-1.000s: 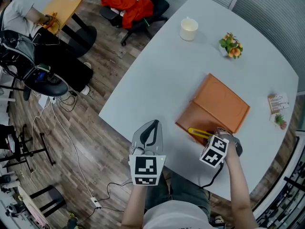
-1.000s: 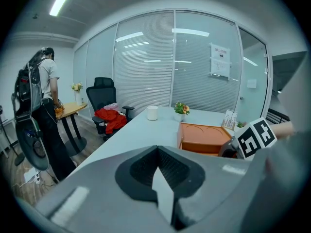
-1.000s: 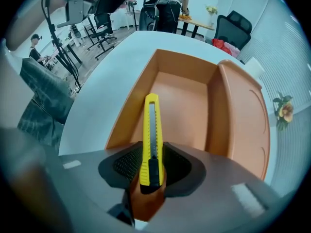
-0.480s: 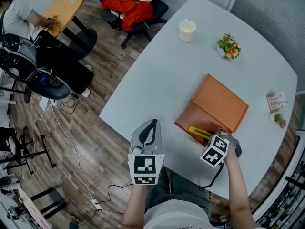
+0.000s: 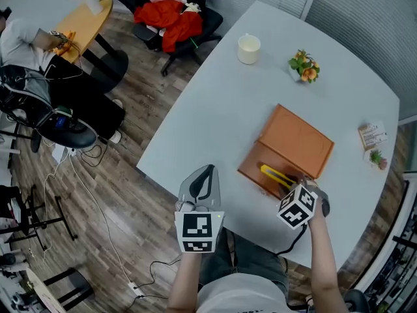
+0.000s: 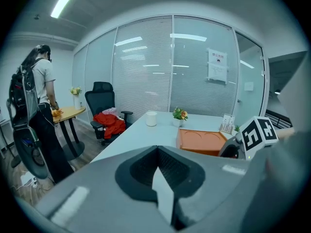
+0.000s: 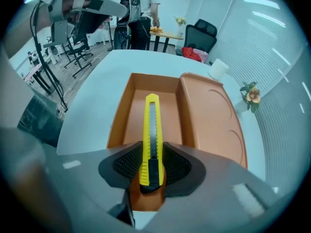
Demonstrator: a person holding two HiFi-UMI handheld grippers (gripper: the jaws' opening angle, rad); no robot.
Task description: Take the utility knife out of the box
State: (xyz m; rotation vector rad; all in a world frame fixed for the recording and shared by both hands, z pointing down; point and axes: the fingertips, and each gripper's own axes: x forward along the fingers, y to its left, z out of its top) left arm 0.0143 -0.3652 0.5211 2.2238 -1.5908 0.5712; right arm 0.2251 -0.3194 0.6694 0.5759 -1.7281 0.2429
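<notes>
The right tool [image 7: 151, 168] points steeply down over the near end of the orange box [image 7: 127, 111], and its two jaws are clamped on the black rear end of the yellow utility knife [image 7: 152, 123]. The dark ribbed pads press on either side of the handle. The knife runs straight away from the jaws, its yellow body stretched over the open tray of the box with the tip aimed at the far wall. Whether the tip touches the tray floor I cannot tell. The box lid [image 7: 214, 123] lies folded open flat, joined to the tray along one long edge.

In the head view the box sits near the near right edge of the pale surface [image 5: 215, 109], and the hand with the right tool is just at its near corner.

The left tool [image 5: 201, 186] hangs at the near edge of the surface, left of the box and well apart from it. Its jaws are drawn together with only a thin pale sliver between them, and nothing is held there.

Farther off on the surface stand a white cup [image 5: 249, 48] and a small pot of flowers [image 5: 303, 66]. A printed card [image 5: 369, 135] stands at the right edge. Beyond the surface is an office chair draped with red cloth [image 5: 171, 18].
</notes>
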